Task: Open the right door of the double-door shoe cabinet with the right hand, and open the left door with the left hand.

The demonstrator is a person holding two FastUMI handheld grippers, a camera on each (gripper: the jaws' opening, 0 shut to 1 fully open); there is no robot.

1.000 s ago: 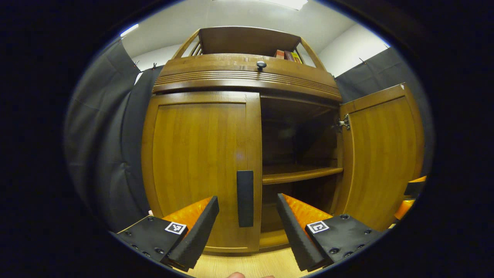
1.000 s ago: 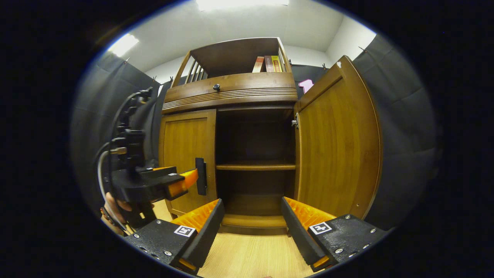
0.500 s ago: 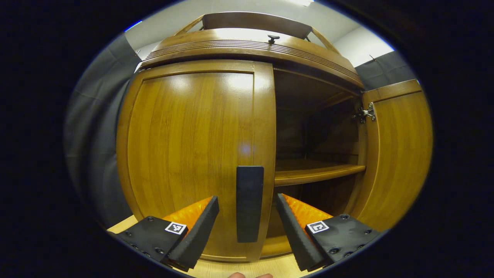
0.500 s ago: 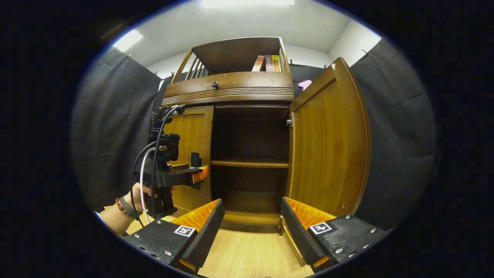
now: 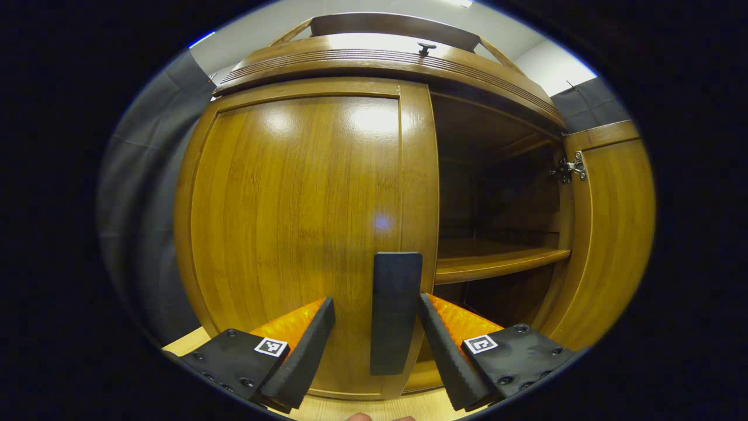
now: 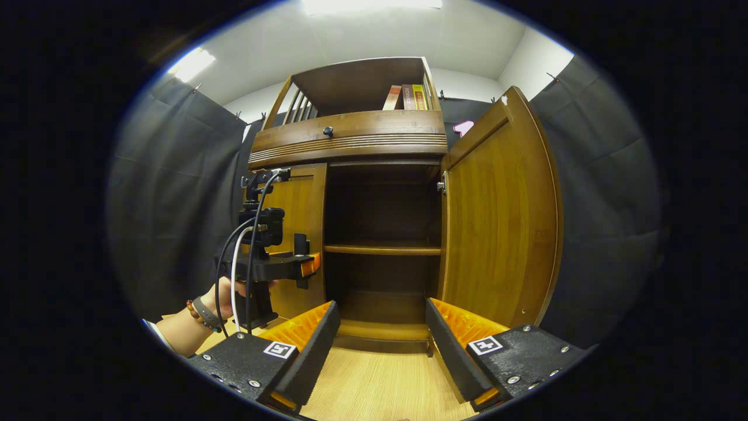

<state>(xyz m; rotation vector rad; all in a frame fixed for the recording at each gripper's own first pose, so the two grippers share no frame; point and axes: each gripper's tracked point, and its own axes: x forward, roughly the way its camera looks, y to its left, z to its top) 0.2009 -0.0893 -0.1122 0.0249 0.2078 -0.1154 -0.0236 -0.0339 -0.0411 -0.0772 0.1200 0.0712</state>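
The wooden shoe cabinet's left door [image 5: 304,216] is closed. Its dark vertical handle [image 5: 396,313] stands between the fingers of my left gripper [image 5: 375,301], which is open; the right finger is close to the handle and the left finger is apart from it. The right door [image 5: 613,234] hangs swung open. In the right gripper view, my right gripper [image 6: 383,305] is open and holds nothing, back from the open right door [image 6: 502,216]. There the left gripper [image 6: 307,266], held by a hand [image 6: 225,289], sits at the left door's handle [image 6: 301,242].
Behind the open door is a dark compartment with one wooden shelf [image 6: 383,249]. A drawer with a small knob [image 6: 328,132] runs above the doors, with books [image 6: 409,96] on the top shelf. Black cloth walls flank the cabinet, and pale wooden floor [image 6: 374,386] lies in front.
My left gripper has moved in toward the left door until the handle stands between its fingers. The right gripper has barely shifted, and both doors are as before.
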